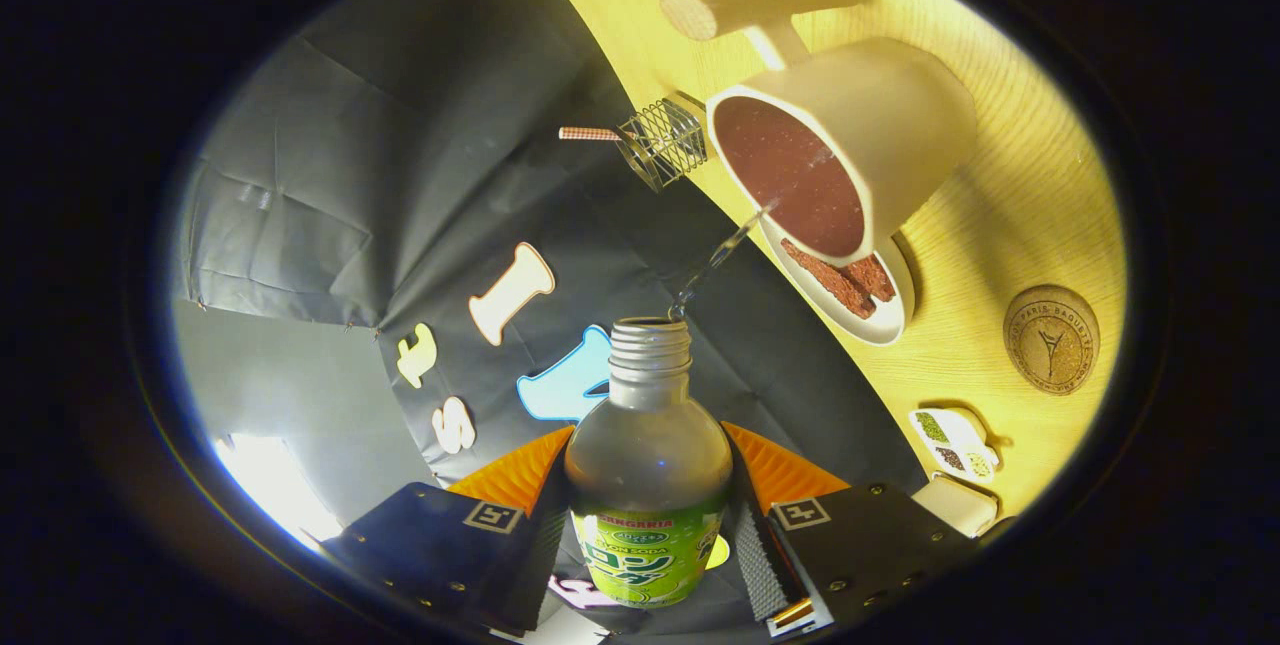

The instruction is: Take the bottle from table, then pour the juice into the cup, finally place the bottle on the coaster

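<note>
Bottle [648, 465] gripped between both fingers of the tongs [648, 535], tilted, mouth aimed at the cup [850, 145] on the desk [1000, 255]. Thin clear stream [715, 260] arcs to the near rim. Judgement: keep the tilt steady and aim the stream deeper into the cup, since it lands close to the lip. Cork coaster [1051, 339] lies right, apart. Bottle label reads "SANGARIA"; coaster print too small to read.

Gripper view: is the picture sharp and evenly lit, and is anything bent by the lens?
Gripper view: fisheye bends the yellow wooden table; white glare sits beside the claw, shut on the clear green-labelled bottle; the white cup and thin poured stream look sharp.
</note>
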Demonstrator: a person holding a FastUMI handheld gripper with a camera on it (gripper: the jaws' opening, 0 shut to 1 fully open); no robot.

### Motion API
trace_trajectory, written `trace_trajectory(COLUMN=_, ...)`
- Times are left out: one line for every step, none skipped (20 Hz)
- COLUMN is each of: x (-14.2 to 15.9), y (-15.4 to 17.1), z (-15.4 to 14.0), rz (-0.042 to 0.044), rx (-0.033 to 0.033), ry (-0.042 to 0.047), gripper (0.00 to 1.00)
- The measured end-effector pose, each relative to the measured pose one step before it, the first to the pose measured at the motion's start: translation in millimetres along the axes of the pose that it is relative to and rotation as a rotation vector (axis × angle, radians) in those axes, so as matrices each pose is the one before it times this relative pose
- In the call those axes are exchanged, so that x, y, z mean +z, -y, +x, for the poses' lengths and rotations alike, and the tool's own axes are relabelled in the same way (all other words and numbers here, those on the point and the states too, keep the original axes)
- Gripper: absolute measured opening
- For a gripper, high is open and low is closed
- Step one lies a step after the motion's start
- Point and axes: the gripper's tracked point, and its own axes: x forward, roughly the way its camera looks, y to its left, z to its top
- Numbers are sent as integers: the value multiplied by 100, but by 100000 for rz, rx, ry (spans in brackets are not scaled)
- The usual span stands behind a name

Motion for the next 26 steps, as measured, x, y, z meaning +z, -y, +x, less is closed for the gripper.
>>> trace_trajectory(x=40, y=-217, z=-7, rz=380, rx=192, ry=221, gripper=75)
trace_trajectory(x=42, y=-126, z=124, rz=378, rx=162, ry=365, gripper=75)
trace_trajectory(x=22, y=-118, z=119, rz=360, rx=61, ry=158, gripper=75)
trace_trajectory(x=-93, y=-110, z=-71, rz=231, rx=267, ry=9, gripper=75)
trace_trajectory(x=-155, y=-201, z=-27, rz=78, rx=129, ry=-157, gripper=75)
trace_trajectory(x=-101, y=-117, z=57, rz=118, rx=141, ry=-229, gripper=75)
trace_trajectory(x=39, y=-263, z=145, rz=260, rx=387, ry=76, gripper=76)
trace_trajectory(x=61, y=-185, z=103, rz=121, rx=203, ry=76, gripper=76)
trace_trajectory(x=24, y=69, z=11, rz=-72, rx=-102, ry=174, gripper=75)
trace_trajectory(x=71, y=-1, z=2, rz=-143, rx=147, ry=-124, gripper=75)
trace_trajectory(x=62, y=-30, z=-65, rz=46, rx=-49, ry=54, gripper=76)
trace_trajectory(x=188, y=88, z=76, rz=175, rx=-116, ry=26, gripper=76)
trace_trajectory(x=191, y=91, z=-101, rz=201, rx=-214, ry=245, gripper=76)
trace_trajectory(x=284, y=211, z=-46, rz=-35, rx=-373, ry=464, gripper=75)
trace_trajectory(x=342, y=179, z=-46, rz=-37, rx=-554, ry=471, gripper=75)
trace_trajectory(x=311, y=209, z=-80, rz=-74, rx=-288, ry=329, gripper=75)
trace_trajectory(x=182, y=116, z=-46, rz=-232, rx=-351, ry=274, gripper=76)
trace_trajectory(x=272, y=277, z=-26, rz=-488, rx=-577, ry=94, gripper=76)
trace_trajectory(x=285, y=225, z=3, rz=-452, rx=-504, ry=301, gripper=76)
trace_trajectory(x=308, y=330, z=-54, rz=-473, rx=-423, ry=12, gripper=75)
trace_trajectory(x=290, y=238, z=84, rz=-419, rx=-392, ry=207, gripper=75)
trace_trajectory(x=306, y=350, z=-5, rz=-690, rx=-309, ry=339, gripper=76)
trace_trajectory(x=379, y=285, z=219, rz=-961, rx=-707, ry=146, gripper=75)
trace_trajectory(x=356, y=382, z=24, rz=-794, rx=-608, ry=296, gripper=75)
trace_trajectory(x=294, y=244, z=-27, rz=-646, rx=-229, ry=194, gripper=75)
trace_trajectory(x=234, y=253, z=-71, rz=-664, rx=-260, ry=51, gripper=75)
